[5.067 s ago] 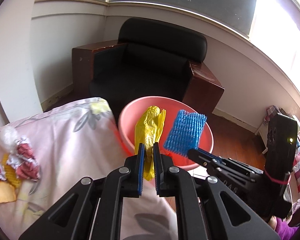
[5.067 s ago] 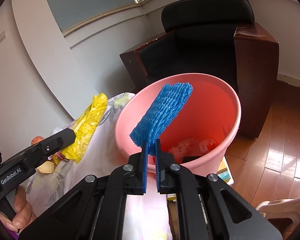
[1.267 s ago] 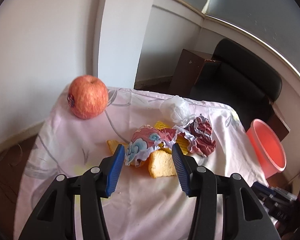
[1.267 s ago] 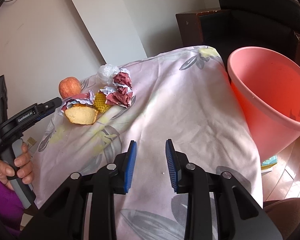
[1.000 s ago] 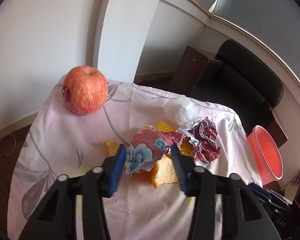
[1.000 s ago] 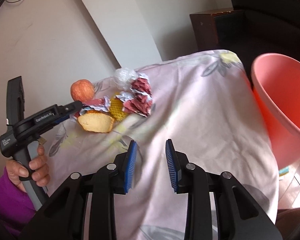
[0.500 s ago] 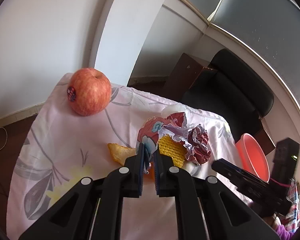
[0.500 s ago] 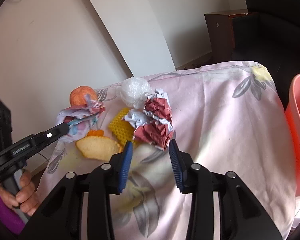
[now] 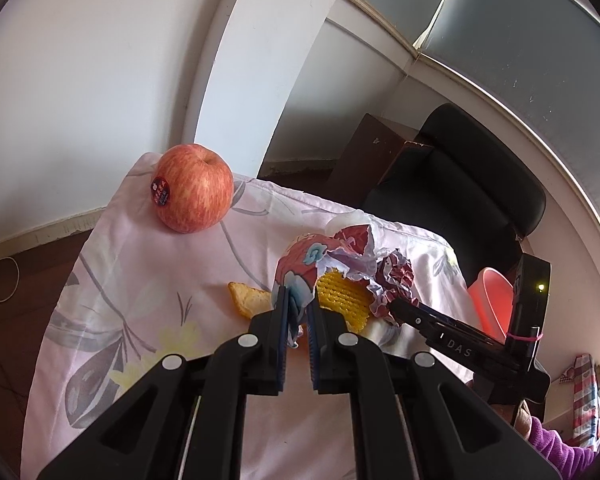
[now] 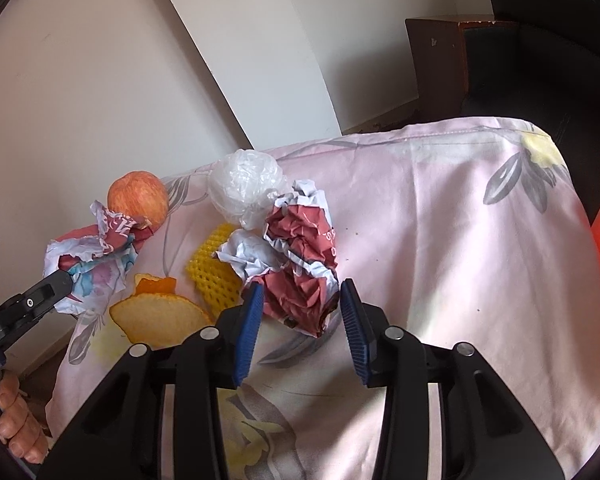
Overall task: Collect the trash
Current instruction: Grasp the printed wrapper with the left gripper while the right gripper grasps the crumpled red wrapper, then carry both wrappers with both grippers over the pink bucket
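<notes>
The right hand-held gripper (image 10: 302, 310), fingers spread, straddles a crumpled maroon-and-white wrapper (image 10: 304, 268) on the cloth-covered tabletop (image 10: 440, 240); left hand-held gripper (image 9: 298, 314) pinches a red-and-blue paper wrapper (image 9: 304, 264), lifted beside yellow foam netting (image 9: 342, 294), an apple (image 9: 194, 188) beyond

Both cams are fisheyes mounted just behind their own fingers, so black jaws fill the bottom of each frame. Left wrist view sits low over the pink floral tablecloth (image 9: 140, 280), facing the wall corner and the black armchair (image 9: 460, 208) at right. Right wrist view hangs closer to the trash pile, angled down at the same cloth. Shared stuff: the apple (image 9: 194, 188) (upper left in both), the yellow foam net (image 10: 212, 268), and each one catches the other gripper at its edge.
</notes>
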Tool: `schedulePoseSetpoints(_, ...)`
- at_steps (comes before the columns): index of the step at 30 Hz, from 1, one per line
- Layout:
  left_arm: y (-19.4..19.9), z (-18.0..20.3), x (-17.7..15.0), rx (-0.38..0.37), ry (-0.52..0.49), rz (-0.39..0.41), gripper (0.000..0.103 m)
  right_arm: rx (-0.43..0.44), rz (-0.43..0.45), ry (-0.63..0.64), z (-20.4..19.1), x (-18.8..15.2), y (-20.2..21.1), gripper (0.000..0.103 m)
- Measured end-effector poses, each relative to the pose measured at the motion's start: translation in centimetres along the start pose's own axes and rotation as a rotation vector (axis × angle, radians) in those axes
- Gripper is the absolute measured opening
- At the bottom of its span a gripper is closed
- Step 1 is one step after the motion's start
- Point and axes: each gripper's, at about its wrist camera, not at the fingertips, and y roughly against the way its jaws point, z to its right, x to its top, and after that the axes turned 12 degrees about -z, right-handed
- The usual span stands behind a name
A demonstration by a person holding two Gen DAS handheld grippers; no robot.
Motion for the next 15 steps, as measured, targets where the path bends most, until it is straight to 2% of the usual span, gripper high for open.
schedulePoseSetpoints(1,0.0,0.0,0.0,-0.001,0.002,-0.001,0.008,-0.002,0.004,-0.005,0.2,-0.1,0.1,0.04)
schedulePoseSetpoints(3,0.0,0.0,-0.1,0.0,0.005,-0.002,0.008,0.004,0.007,-0.011,0.5,-0.2,0.2,0.03)
schedulePoseSetpoints(6,0.1,0.1,-0.4,-0.002,0.009,-0.001,0.008,0.004,0.006,-0.01,0.8,-0.3,0.6,0.026)
schedulePoseSetpoints(15,1.8,1.1,-1.0,-0.003,-0.007,0.023,0.008,0.021,0.035,-0.011,1.0,-1.9,3.2,0.025)
